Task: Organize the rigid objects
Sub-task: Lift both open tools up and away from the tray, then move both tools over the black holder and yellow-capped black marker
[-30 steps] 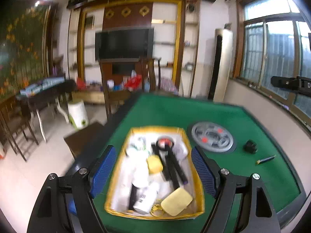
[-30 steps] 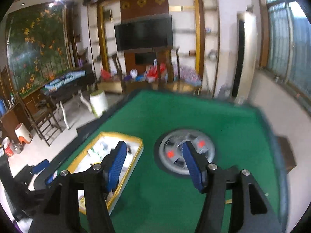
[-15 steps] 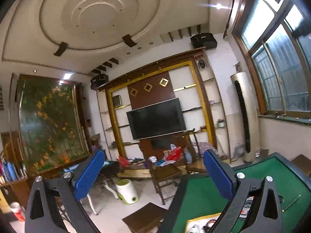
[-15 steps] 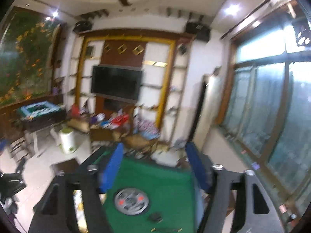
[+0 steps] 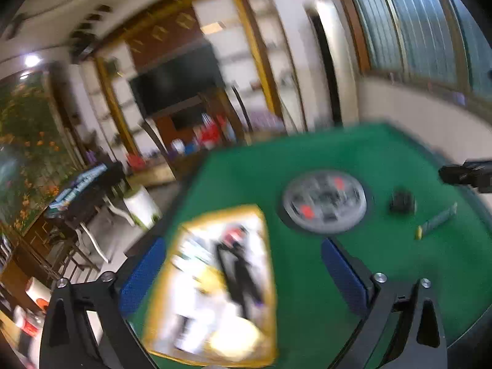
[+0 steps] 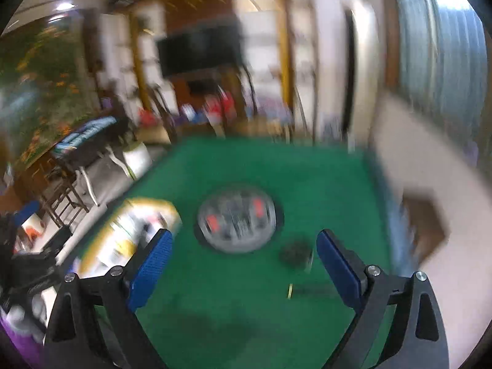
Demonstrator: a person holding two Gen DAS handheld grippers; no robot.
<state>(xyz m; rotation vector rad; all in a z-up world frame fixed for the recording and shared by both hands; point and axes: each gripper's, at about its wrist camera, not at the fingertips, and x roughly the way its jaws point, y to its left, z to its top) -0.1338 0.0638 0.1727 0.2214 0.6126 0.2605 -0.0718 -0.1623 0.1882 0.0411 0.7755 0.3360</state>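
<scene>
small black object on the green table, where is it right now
In the right wrist view the small black object sits on the green table, just right of the round grey disc, with a pen lying nearer the camera.

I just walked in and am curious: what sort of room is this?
Probably a home living room: a wall television in a shelving unit, big windows, and a green-topped table, likely a mahjong table.

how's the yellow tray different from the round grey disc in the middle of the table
The yellow tray is rectangular with a raised yellow rim; the round grey disc is circular and flat, set in a dark ring. The tray is crowded with loose items, mostly white, yellow and black, too blurred to name; the disc carries only red marks and dark patches on its face. The tray lies nearer the table's left edge, the disc near the middle. Both rest on the green table.
</scene>
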